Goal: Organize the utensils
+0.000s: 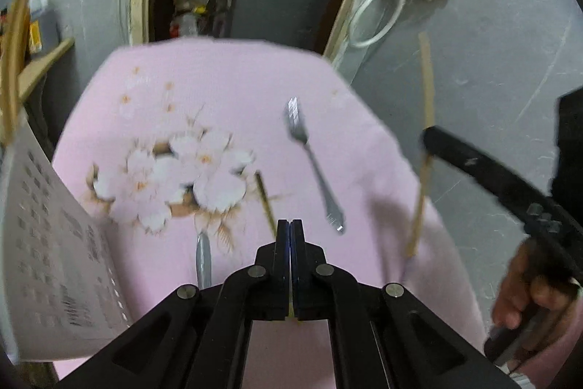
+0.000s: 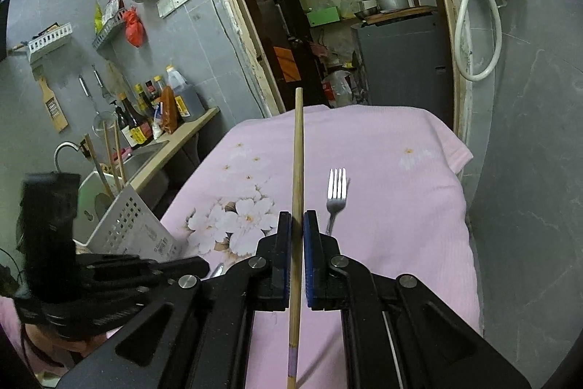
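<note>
My right gripper [image 2: 298, 217] is shut on a light wooden chopstick [image 2: 298, 148], held up over the pink flowered cloth [image 2: 400, 243]; the stick runs lengthwise between the pads. The left wrist view shows that same gripper [image 1: 428, 137] and its chopstick [image 1: 426, 90] off to the right. My left gripper [image 1: 290, 225] is shut on a thin darker chopstick [image 1: 266, 203], which juts out ahead and to the left of the fingertips. A steel fork [image 1: 313, 163] lies on the cloth, tines pointing away, also seen as the fork [image 2: 337, 195]. A silver utensil handle [image 1: 203, 257] lies near my left fingers.
A white perforated basket [image 2: 135, 228] stands at the table's left edge with several chopsticks [image 2: 109, 163] upright behind it; it fills the left side [image 1: 54, 243]. A counter with bottles [image 2: 153, 119] lies beyond. A person's hand [image 1: 528, 294] holds the right gripper.
</note>
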A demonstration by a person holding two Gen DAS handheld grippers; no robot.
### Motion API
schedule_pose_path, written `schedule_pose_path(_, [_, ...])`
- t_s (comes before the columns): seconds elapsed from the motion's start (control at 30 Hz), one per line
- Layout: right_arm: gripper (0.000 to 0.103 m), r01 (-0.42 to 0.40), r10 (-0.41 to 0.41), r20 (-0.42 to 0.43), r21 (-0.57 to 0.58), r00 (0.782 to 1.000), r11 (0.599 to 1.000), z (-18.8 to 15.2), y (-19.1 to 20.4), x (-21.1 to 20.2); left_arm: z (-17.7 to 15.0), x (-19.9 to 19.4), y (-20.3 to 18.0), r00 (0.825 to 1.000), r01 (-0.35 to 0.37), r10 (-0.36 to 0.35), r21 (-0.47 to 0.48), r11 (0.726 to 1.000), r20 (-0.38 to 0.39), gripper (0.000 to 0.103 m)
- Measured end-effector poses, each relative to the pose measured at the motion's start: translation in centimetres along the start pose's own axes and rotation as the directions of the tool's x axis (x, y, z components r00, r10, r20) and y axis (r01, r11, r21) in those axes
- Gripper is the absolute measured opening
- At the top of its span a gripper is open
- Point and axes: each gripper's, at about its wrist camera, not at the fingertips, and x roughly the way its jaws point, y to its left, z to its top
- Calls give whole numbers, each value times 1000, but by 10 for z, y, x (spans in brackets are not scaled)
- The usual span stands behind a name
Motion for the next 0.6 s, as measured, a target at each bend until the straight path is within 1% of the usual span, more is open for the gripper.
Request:
schedule_pose_path(0.1, [6,7,-6,-7,26,1000,1000,-2,-7,3,0,24,7,997,-7,3,-45,999,-75,1])
schedule_pose_path(0.27, [6,11,-10,-16,61,1000,998,-4,-17,11,0,46,15,986,13,-31,-108,994,-165,1])
schedule_pose_path(0.4, [6,7,-6,-17,60,1000,998,-8,-16,15,-9,38,15,985,16,-32,-98,995,-170,2])
schedule_pose_path(0.53, [6,4,-3,-20,61,1000,998,-8,-15,18,-30,31,13,985,21,-39,-107,994,-169,2])
schedule_pose_path(0.6, [6,5,-3,-22,59,1000,998,-8,-15,19,-41,29,12,985,27,-48,-126,992,-166,2])
